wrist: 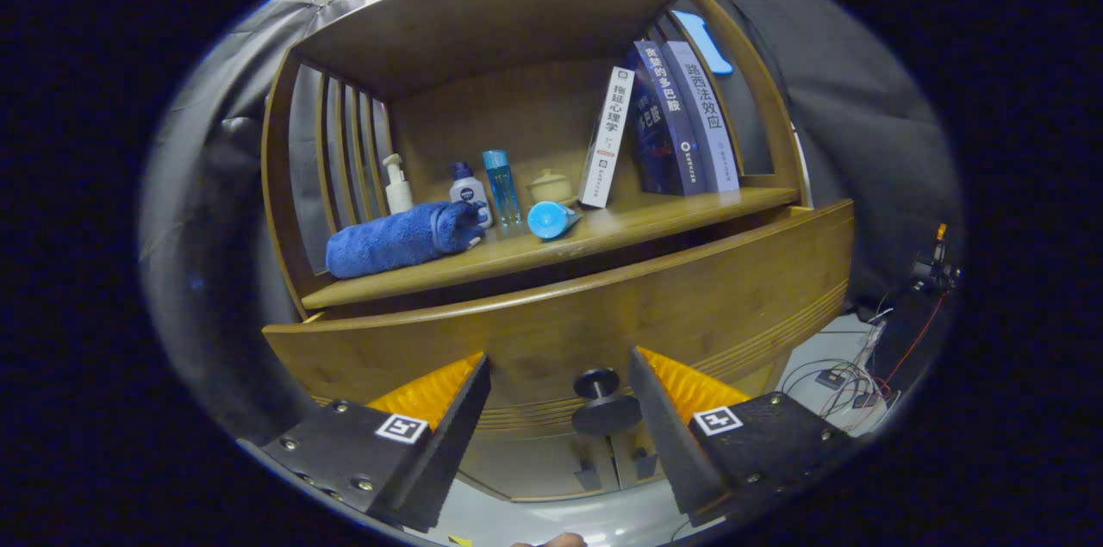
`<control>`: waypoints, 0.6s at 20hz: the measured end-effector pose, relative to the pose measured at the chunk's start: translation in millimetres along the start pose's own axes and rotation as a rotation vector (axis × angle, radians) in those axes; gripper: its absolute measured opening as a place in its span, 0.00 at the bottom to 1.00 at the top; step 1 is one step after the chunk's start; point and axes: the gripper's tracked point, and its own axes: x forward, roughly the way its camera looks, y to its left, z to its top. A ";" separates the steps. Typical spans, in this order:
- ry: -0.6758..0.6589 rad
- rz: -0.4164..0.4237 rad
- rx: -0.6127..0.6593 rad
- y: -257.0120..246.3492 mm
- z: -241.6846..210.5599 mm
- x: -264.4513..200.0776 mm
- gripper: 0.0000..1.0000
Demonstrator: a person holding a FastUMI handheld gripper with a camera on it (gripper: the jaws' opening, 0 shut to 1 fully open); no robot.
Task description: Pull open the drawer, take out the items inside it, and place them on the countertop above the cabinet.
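Gripper view: gripper (558,409) is spread wide w/ the drawer (586,314) knob (603,400) sitting between the fingers, not pinched. Drawer front looks pulled out a bit below the countertop (681,211), which already carries a towel (396,239), bottles etc., so this fits either opening or closing it, can't tell. Drawer's long axis runs side to side, knob stem points straight out at the gripper.

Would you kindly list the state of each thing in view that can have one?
Drawer: slightly open.
Drawer knob: between the fingers, not gripped.
Gripper: open.
Blue towel: rolled, lying on the countertop.
Blue bottle: lying on its side.
Books: leaning.
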 end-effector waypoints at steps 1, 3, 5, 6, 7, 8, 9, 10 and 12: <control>0.001 0.005 0.004 0.6 1.1 3.2 0.96; 0.008 0.013 0.006 1.1 2.0 10.6 0.96; 0.010 0.017 0.009 2.0 3.0 18.5 0.96; 0.010 0.019 0.013 2.9 3.3 22.1 0.96; 0.008 0.021 0.018 3.3 4.5 26.2 0.96; 0.008 0.023 0.020 3.4 4.6 30.7 0.97; 0.008 0.025 0.020 4.2 5.1 35.0 0.96; 0.010 0.029 0.022 4.5 5.2 38.2 0.96; 0.013 0.036 0.028 5.6 6.3 43.8 0.97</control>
